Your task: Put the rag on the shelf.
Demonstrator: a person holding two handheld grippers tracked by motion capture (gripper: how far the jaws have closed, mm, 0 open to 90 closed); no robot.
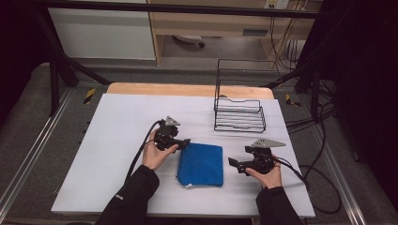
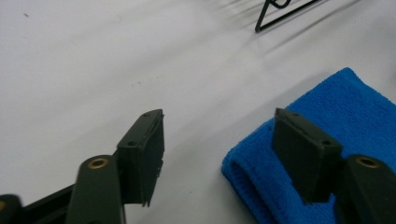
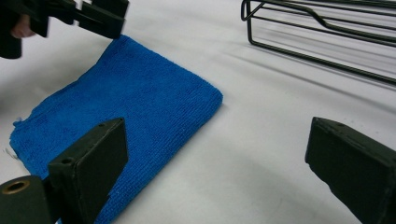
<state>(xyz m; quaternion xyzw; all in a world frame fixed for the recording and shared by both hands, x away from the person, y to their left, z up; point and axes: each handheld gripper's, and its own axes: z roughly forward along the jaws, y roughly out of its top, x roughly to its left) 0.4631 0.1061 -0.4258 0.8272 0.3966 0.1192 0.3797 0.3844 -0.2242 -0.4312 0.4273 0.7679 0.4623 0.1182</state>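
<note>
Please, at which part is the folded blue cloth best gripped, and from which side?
Probably at the blue cloth's far left corner, from the left. The open left gripper is already beside that thick folded edge, one jaw over the cloth; the cloth lies flat, so jaws must pinch an edge.

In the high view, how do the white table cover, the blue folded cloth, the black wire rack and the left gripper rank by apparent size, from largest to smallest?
1. White table cover.
2. Black wire rack and blue folded cloth: they look about alike in footprint, so I do not rank them.
3. Left gripper, clearly smallest.
</note>
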